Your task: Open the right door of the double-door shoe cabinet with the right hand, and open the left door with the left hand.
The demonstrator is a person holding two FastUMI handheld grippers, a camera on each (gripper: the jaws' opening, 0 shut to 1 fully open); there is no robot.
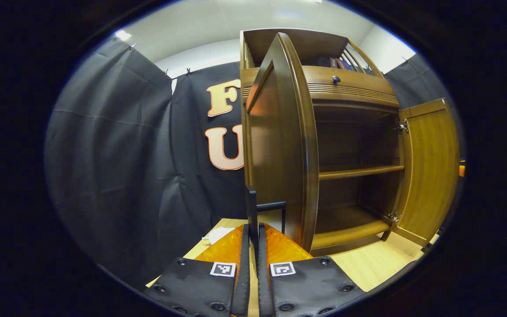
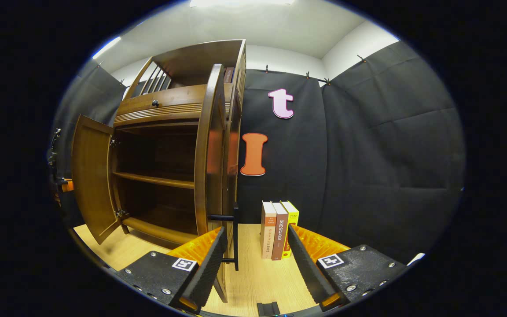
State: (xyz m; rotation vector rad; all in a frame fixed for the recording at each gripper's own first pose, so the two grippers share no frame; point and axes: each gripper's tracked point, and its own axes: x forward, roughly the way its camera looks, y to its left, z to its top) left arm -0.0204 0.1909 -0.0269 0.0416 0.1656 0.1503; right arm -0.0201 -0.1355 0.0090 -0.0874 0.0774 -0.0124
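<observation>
In the left gripper view, the left gripper (image 1: pixel 254 233) sits at the bottom centre with its jaws clenched on the dark bar handle (image 1: pixel 251 207) of the left door (image 1: pixel 280 145); both fingers press against the vertical bar, one on each side. The left door stands swung out, edge-on to the camera, with its inner face turned toward the booth wall. To its right, the shoe cabinet (image 1: pixel 350 88) is open: a middle shelf (image 1: pixel 361 171) and a bottom shelf (image 1: pixel 346 231) are exposed, and a drawer knob (image 1: pixel 336 79) sits above the opening. Farther right, the right door (image 1: pixel 431 171) hangs wide open on its hinges. The cabinet stands on a light wooden table (image 1: pixel 368 264). In the right gripper view, the left door (image 2: pixel 90 176) appears at far left, swung outward, followed by the open cabinet interior (image 2: pixel 156 176) and the right door (image 2: pixel 207 154), seen edge-on. The right door handle (image 2: pixel 234 233) lies between the fingers of the right gripper (image 2: pixel 257 251), close to one finger; the jaws stand released and spread wide. Three upright books (image 2: pixel 278 229) stand on the table beside the cabinet, near the booth wall.
</observation>
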